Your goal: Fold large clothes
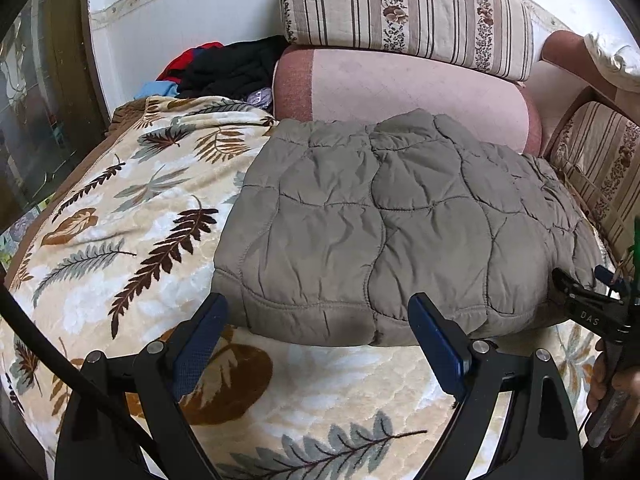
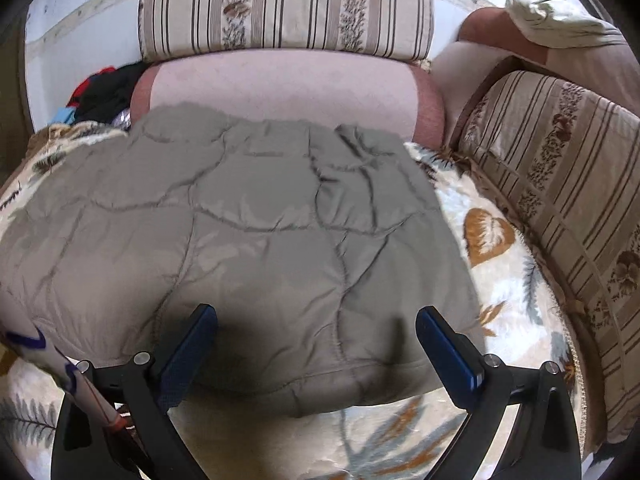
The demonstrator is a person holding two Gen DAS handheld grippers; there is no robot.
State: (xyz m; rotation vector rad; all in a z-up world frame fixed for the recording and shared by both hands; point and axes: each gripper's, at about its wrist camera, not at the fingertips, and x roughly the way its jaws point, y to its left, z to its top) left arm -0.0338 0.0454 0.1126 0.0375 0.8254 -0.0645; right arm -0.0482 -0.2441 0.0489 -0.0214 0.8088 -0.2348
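Note:
A grey-brown quilted jacket (image 1: 392,224) lies folded into a thick pad on a leaf-patterned blanket (image 1: 120,216); it fills the middle of the right wrist view (image 2: 240,248). My left gripper (image 1: 318,312) is open and empty, its blue pads at the jacket's near edge. My right gripper (image 2: 316,324) is open and empty, its fingers hovering over the jacket's near part. The right gripper also shows at the right edge of the left wrist view (image 1: 580,288), next to the jacket's right side.
A pink bolster (image 1: 400,88) and striped cushions (image 1: 408,12) line the back. Another striped cushion (image 2: 560,200) runs along the right. A pile of dark and red clothes (image 1: 224,68) lies at the back left. The blanket (image 2: 512,280) shows right of the jacket.

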